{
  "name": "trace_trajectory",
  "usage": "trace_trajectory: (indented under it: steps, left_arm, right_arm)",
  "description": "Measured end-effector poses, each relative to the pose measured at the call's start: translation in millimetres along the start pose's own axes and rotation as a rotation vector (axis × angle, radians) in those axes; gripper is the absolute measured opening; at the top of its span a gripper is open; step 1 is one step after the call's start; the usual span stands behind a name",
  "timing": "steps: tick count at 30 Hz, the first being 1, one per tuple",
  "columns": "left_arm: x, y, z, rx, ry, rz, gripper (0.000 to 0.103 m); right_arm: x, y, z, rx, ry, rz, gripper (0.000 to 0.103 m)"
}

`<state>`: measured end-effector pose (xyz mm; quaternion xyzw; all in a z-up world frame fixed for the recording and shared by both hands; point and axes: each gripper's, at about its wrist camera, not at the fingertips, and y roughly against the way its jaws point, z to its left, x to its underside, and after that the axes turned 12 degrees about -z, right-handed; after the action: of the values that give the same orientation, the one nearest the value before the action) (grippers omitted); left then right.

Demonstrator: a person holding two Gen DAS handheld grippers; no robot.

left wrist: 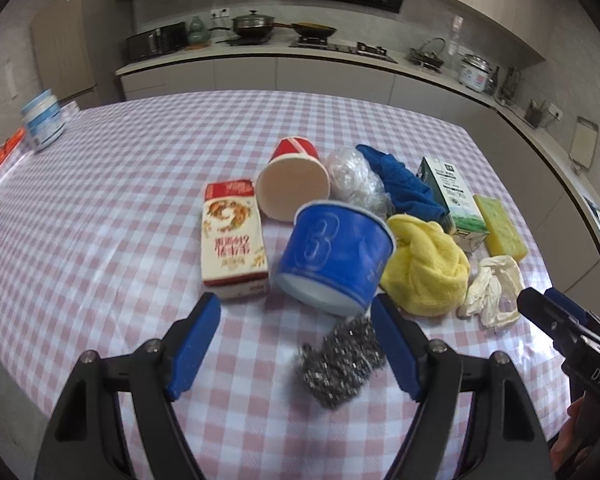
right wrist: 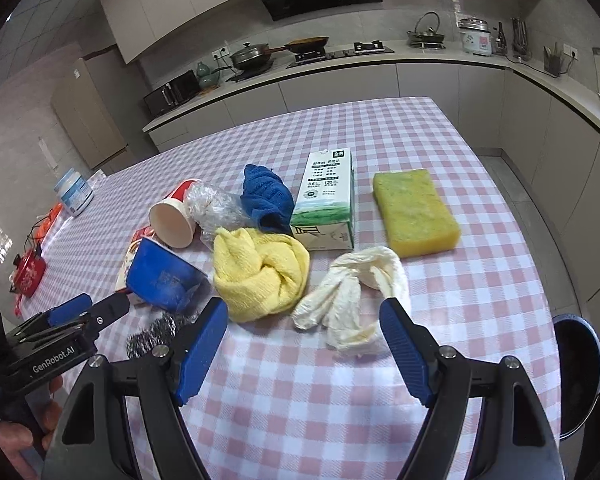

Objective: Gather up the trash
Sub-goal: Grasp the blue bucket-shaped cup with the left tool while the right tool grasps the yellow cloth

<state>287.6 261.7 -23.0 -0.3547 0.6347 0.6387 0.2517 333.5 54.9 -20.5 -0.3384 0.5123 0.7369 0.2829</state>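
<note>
A pile lies on the checked table: a blue paper cup on its side, a red-and-white carton, a red paper cup, crumpled clear plastic, a green milk carton and a crumpled white tissue. My left gripper is open and empty just before the blue cup, above a steel scourer. My right gripper is open and empty, its tips either side of the near end of the tissue.
A yellow cloth, a blue cloth and a yellow sponge lie among the pile. A white jar and red items stand at the table's far left. A dark bin is below the table's right edge.
</note>
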Motion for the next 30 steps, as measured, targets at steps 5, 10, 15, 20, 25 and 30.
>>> trace_trajectory:
  steps: [5, 10, 15, 20, 25, 30]
  left_arm:
    - [-10, -9, 20, 0.019, 0.016, 0.005, 0.079]
    - [-19, -14, 45, 0.011, 0.032, -0.006, 0.079]
    - [-20, -18, 54, 0.033, 0.034, 0.008, 0.079]
    - [-22, -23, 37, 0.119, 0.017, 0.024, 0.08]
    - [-25, -30, 9, 0.189, -0.034, 0.037, 0.082]
    - [-24, -43, -12, 0.179, -0.106, 0.057, 0.086]
  right_arm:
    - [-4, -8, 20, 0.029, 0.0, -0.005, 0.08]
    - [-6, -20, 46, 0.023, 0.033, 0.0, 0.08]
    - [-5, -34, 51, 0.049, 0.028, 0.013, 0.08]
    - [-4, -49, 39, 0.081, -0.002, 0.038, 0.08]
    - [-6, -55, 29, 0.093, -0.024, 0.05, 0.08]
    - [-7, -59, 28, 0.088, -0.025, 0.058, 0.08]
